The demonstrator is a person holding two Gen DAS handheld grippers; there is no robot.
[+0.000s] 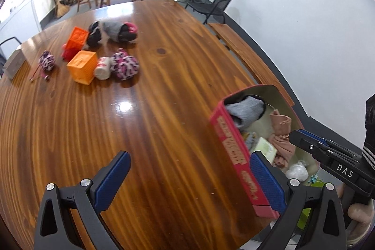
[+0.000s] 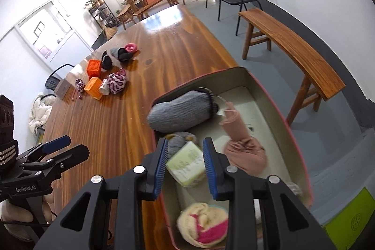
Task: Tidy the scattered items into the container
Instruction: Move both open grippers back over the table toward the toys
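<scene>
Wooden table (image 1: 164,109) carries red tin (image 1: 234,151) at near edge, already holding grey sock roll (image 2: 180,110), pink cloth (image 2: 243,151), green pad (image 2: 187,163), cream-pink roll (image 2: 204,224). Left tongs (image 1: 189,179) spread wide, nothing between, one pad just beside tin wall. Right tongs (image 2: 185,168) hang over tin, nearly clenched; nothing visibly gripped, pad blurred below. Remaining clutter well apart across table: orange cubes (image 1: 82,67), leopard rolls (image 1: 124,65), dark sock bundle (image 1: 117,32). Risks: left pad may nudge tin off table edge; grey roll sits high on rim, could spill.
</scene>
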